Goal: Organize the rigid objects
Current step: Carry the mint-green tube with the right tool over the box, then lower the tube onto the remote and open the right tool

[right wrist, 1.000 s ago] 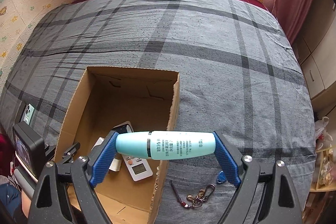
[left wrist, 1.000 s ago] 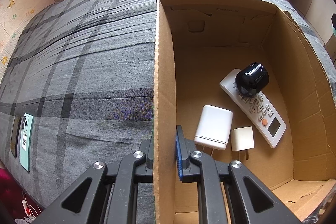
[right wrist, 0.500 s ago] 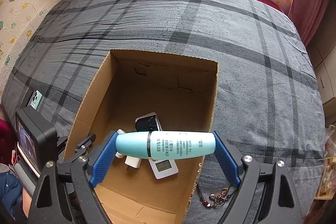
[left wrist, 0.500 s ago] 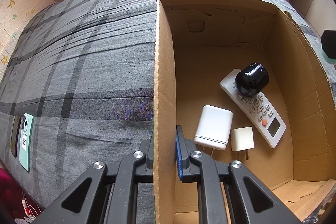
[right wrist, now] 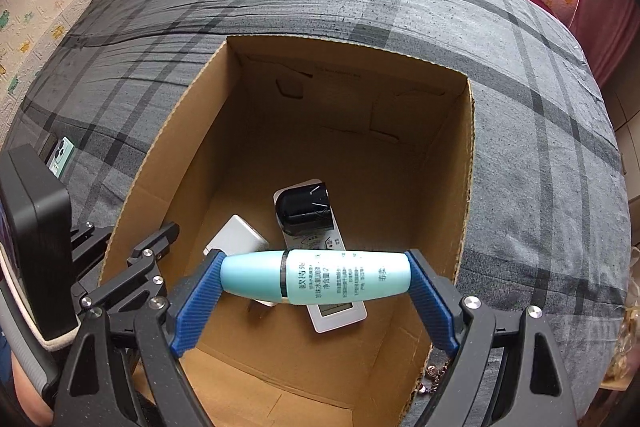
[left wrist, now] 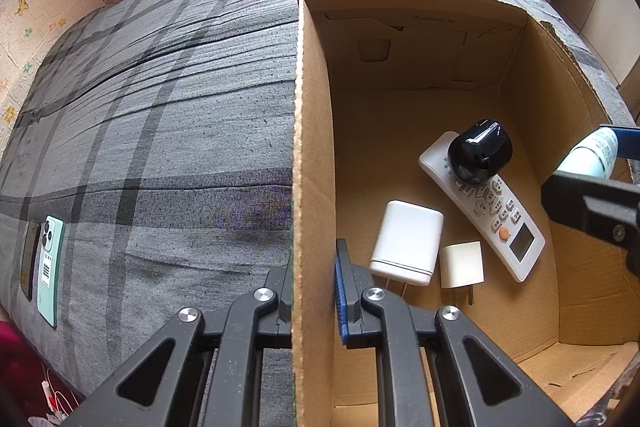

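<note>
An open cardboard box (right wrist: 467, 163) (left wrist: 314, 131) stands on a grey plaid bed. My left gripper (left wrist: 314, 287) is shut on the box's left wall. Held lengthwise between the blue pads of my right gripper (right wrist: 316, 283) is a light blue bottle (right wrist: 316, 282), hanging over the open box; its end shows at the right in the left wrist view, bottle (left wrist: 590, 153). On the box floor lie a white remote (left wrist: 486, 205), a black rounded object (left wrist: 480, 151) on top of it, a white charger (left wrist: 406, 243) and a small cream plug (left wrist: 462, 265).
Two phones lie on the bed left of the box, one mint green (left wrist: 50, 261) and one dark (left wrist: 30, 259). A key chain (right wrist: 436, 373) peeks out by the box's near right corner. Patterned walls and a red curtain (right wrist: 600, 7) border the bed.
My right gripper has carried the blue bottle left and down, from beside the box's right wall to over its inside. The left gripper has stayed on the wall.
</note>
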`<state>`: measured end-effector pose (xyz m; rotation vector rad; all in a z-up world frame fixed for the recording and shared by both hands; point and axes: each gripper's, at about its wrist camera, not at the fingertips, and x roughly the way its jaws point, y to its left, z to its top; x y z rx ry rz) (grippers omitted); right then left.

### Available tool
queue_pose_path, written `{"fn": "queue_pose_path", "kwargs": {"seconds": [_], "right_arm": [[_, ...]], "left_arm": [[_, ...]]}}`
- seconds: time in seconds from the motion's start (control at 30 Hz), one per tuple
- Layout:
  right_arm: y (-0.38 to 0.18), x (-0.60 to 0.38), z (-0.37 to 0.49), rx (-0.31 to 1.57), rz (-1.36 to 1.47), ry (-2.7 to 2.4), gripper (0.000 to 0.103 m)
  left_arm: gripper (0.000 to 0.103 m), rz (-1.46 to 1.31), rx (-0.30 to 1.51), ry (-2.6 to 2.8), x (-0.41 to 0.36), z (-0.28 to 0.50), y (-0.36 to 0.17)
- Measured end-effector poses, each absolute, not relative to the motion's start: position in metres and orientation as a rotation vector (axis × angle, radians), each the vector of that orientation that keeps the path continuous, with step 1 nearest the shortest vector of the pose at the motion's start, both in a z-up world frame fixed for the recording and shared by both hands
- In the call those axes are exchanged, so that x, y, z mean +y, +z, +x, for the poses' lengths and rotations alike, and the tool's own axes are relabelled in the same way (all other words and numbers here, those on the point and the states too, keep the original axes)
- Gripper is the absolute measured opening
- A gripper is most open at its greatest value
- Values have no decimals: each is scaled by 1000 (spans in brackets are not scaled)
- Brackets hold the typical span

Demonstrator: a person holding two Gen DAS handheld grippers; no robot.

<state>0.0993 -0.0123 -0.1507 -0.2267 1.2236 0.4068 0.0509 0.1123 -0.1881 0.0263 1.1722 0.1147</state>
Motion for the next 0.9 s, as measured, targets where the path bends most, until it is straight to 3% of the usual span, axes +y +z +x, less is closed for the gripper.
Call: {"fn": "queue_pose_path", "kwargs": {"seconds": [0.9], "right_arm": [[-191,20,111,1281,-300,360,91]], "left_arm": [[15,26,1169,112,112,50,-187]]}}
